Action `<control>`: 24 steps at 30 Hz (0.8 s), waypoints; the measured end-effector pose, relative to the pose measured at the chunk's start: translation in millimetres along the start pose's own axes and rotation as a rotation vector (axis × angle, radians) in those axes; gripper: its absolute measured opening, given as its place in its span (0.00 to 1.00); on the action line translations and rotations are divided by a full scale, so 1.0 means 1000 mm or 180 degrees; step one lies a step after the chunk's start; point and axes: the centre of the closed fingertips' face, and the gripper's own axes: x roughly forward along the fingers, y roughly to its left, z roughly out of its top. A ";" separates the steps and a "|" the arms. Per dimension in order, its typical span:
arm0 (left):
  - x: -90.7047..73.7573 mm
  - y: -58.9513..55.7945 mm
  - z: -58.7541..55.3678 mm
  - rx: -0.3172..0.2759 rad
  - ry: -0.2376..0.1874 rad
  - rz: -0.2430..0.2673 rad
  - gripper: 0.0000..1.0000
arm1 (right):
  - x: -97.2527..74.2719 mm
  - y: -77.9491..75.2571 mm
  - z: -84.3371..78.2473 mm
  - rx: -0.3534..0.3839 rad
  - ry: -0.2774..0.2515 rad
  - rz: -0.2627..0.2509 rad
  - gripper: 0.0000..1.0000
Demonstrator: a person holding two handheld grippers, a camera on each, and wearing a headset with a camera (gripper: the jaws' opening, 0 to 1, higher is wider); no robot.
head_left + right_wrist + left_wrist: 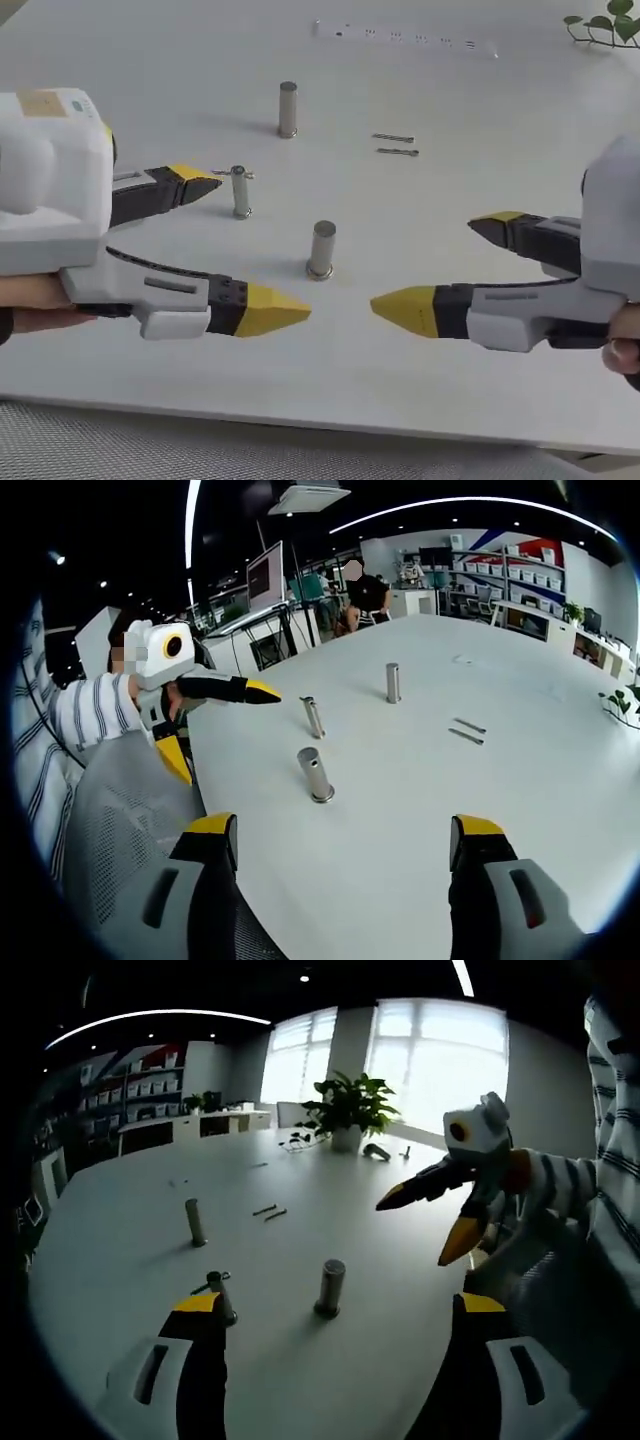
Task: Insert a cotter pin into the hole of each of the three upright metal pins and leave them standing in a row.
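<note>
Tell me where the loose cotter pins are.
In the head view, the two loose cotter pins lie side by side, right of the farthest metal pin.

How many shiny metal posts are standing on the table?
3: the far post, the middle post with a cotter pin through it, and the near post. None seem hidden.

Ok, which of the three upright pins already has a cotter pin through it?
The slim pin beside the left gripper: a cotter pin crosses its top. The far pin and the near pin have bare tops.
</note>
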 end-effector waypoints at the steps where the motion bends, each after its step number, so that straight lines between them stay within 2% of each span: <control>1: -0.001 0.000 0.000 -0.0008 -0.0008 0.0014 0.93 | 0.000 -0.002 0.000 -0.0011 0.0006 -0.0008 0.86; 3: -0.002 0.000 -0.001 -0.0014 -0.0021 0.0038 0.95 | -0.001 -0.007 0.002 -0.0039 0.0017 -0.0021 0.86; 5: -0.005 -0.005 -0.001 -0.0031 -0.0030 -0.0029 0.99 | -0.002 -0.013 0.004 -0.0081 0.0031 -0.0042 0.86; 7: -0.007 -0.009 0.001 -0.0061 -0.0042 -0.0064 0.99 | -0.003 -0.020 0.007 -0.0135 0.0051 -0.0061 0.86; 12: -0.009 -0.010 0.001 -0.0027 -0.0025 -0.0003 0.99 | -0.005 -0.043 0.010 -0.0380 0.0200 -0.0110 0.85; 14: -0.009 -0.011 0.002 0.0026 -0.0008 0.0122 0.99 | -0.005 -0.051 0.013 -0.0433 0.0280 -0.0132 0.81; 17: -0.012 -0.013 0.001 0.0007 -0.0011 0.0127 0.99 | -0.005 -0.069 0.026 -0.0690 0.0329 -0.0207 0.73; 21: -0.017 -0.014 0.001 -0.0014 -0.0067 0.0146 0.99 | -0.001 -0.086 0.039 -0.0902 0.0385 -0.0221 0.70; 24: -0.019 -0.014 0.003 -0.0071 -0.0109 0.0157 0.99 | 0.003 -0.096 0.045 -0.1087 0.0480 -0.0258 0.65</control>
